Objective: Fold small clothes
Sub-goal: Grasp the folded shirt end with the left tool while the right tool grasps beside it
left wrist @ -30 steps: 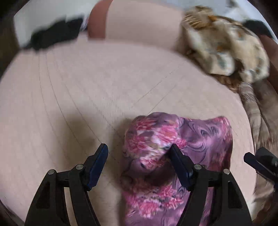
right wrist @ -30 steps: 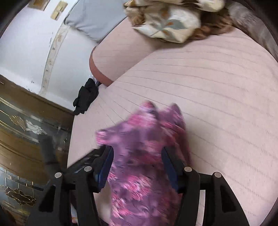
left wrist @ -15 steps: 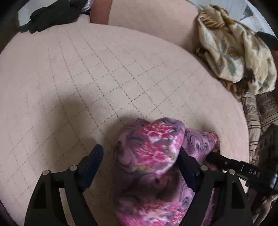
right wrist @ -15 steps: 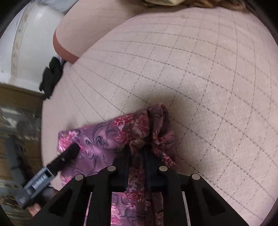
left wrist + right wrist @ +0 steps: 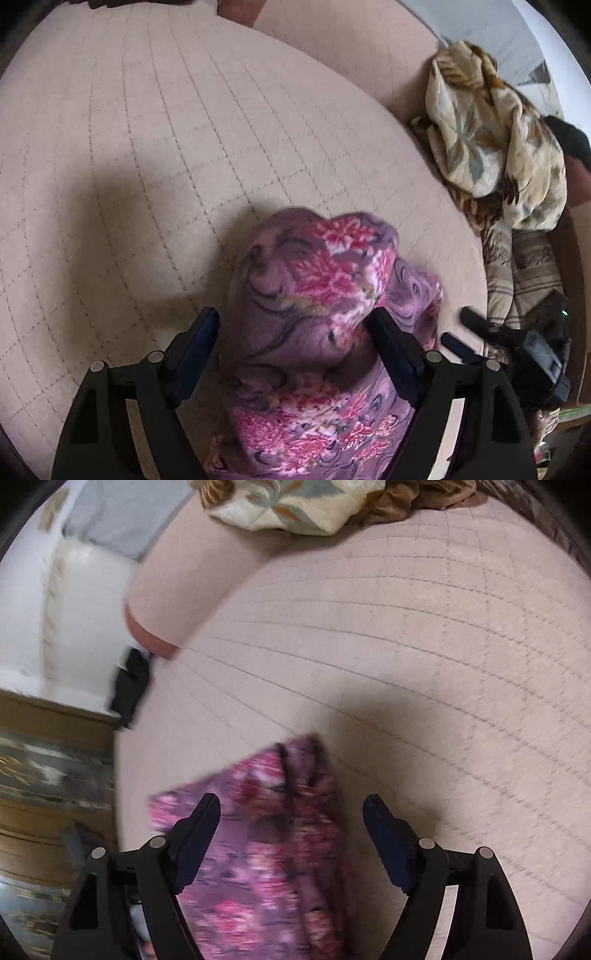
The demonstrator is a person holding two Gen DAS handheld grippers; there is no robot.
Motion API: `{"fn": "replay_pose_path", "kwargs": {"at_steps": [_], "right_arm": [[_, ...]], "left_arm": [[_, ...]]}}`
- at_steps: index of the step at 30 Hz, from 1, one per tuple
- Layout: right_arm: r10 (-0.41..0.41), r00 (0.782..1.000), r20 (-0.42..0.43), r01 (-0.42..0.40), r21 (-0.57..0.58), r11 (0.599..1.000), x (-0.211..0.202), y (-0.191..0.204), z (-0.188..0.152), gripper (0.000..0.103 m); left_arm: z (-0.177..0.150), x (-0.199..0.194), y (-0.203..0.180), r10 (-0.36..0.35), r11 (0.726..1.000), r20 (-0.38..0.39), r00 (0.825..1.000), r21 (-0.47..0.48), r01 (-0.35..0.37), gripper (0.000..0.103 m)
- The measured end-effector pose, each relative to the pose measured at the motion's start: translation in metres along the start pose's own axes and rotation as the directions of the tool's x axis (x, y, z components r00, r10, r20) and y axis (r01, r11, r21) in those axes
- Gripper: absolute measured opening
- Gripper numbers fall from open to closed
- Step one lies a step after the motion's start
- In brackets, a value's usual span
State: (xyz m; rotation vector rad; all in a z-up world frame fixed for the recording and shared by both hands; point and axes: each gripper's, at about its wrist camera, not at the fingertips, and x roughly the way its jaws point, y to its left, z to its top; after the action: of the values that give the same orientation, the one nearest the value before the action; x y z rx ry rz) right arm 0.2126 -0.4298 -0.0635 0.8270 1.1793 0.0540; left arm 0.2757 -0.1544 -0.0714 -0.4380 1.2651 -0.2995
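Note:
A small purple garment with pink flowers [image 5: 314,295] lies bunched on the quilted pink bed cover [image 5: 184,147]. My left gripper [image 5: 293,332] is open, its fingers on either side of the bunched cloth, the right finger touching it. In the right wrist view the same garment [image 5: 273,830] lies between and under the fingers of my right gripper [image 5: 291,814], which is open and holds nothing. The right gripper also shows at the right edge of the left wrist view [image 5: 476,332].
A cream floral blanket [image 5: 491,140] is heaped at the bed's far right, also in the right wrist view [image 5: 295,502]. A pink bolster [image 5: 177,583] lies at the head. A black item [image 5: 131,683] sits at the bed's far left edge. A striped cloth [image 5: 517,266] lies at right.
My right gripper was shut on a fold of the garment half a second ago; it has opened, let the cloth go and drawn back. My left gripper stayed open over the cloth.

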Motion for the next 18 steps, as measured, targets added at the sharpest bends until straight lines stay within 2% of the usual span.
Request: {"fn": "replay_pose_path", "kwargs": {"at_steps": [1, 3, 5, 7, 8, 11, 13, 16, 18], "right_arm": [[-0.024, 0.999, -0.037, 0.024, 0.008, 1.0, 0.008, -0.003, -0.002, 0.084], [-0.018, 0.992, -0.129, 0.023, 0.031, 0.999, 0.028, -0.004, -0.006, 0.084], [-0.045, 0.991, -0.123, 0.044, -0.007, 0.999, 0.029, 0.002, -0.009, 0.085], [-0.046, 0.991, -0.124, 0.045, -0.011, 0.999, 0.028, 0.002, -0.01, 0.084], [-0.046, 0.991, -0.124, 0.045, -0.008, 0.999, 0.027, 0.001, -0.011, 0.083], [-0.053, 0.992, -0.117, 0.051, -0.022, 0.998, 0.024, 0.005, -0.009, 0.074], [-0.054, 0.991, -0.12, 0.052, -0.026, 0.998, 0.024, 0.006, -0.008, 0.063], [-0.018, 0.992, -0.123, 0.02, 0.019, 1.0, 0.022, -0.017, -0.008, 0.06], [-0.015, 0.992, -0.128, 0.018, 0.021, 1.0, 0.026, -0.021, -0.007, 0.061]], "left_arm": [[0.0, 0.003, -0.001, 0.005, 1.0, -0.008, 1.0, 0.001, -0.005, 0.083], [0.001, 0.011, 0.001, 0.012, 1.0, -0.034, 0.999, -0.013, -0.012, 0.083], [0.0, 0.012, 0.002, 0.008, 0.999, -0.037, 0.999, -0.036, -0.01, 0.083], [0.0, 0.011, -0.001, 0.004, 0.999, -0.041, 0.999, -0.036, -0.006, 0.076], [0.0, 0.01, -0.003, 0.009, 0.999, -0.043, 0.999, -0.033, -0.011, 0.076], [0.003, 0.01, -0.006, 0.011, 0.999, -0.042, 0.999, -0.035, -0.013, 0.075], [0.005, 0.012, -0.005, 0.011, 0.999, -0.036, 0.999, -0.034, -0.012, 0.076], [0.007, 0.02, -0.006, 0.014, 0.999, -0.028, 1.0, -0.031, -0.014, 0.076], [0.006, 0.024, -0.012, 0.039, 0.999, -0.018, 0.999, 0.002, -0.039, 0.075]]}}
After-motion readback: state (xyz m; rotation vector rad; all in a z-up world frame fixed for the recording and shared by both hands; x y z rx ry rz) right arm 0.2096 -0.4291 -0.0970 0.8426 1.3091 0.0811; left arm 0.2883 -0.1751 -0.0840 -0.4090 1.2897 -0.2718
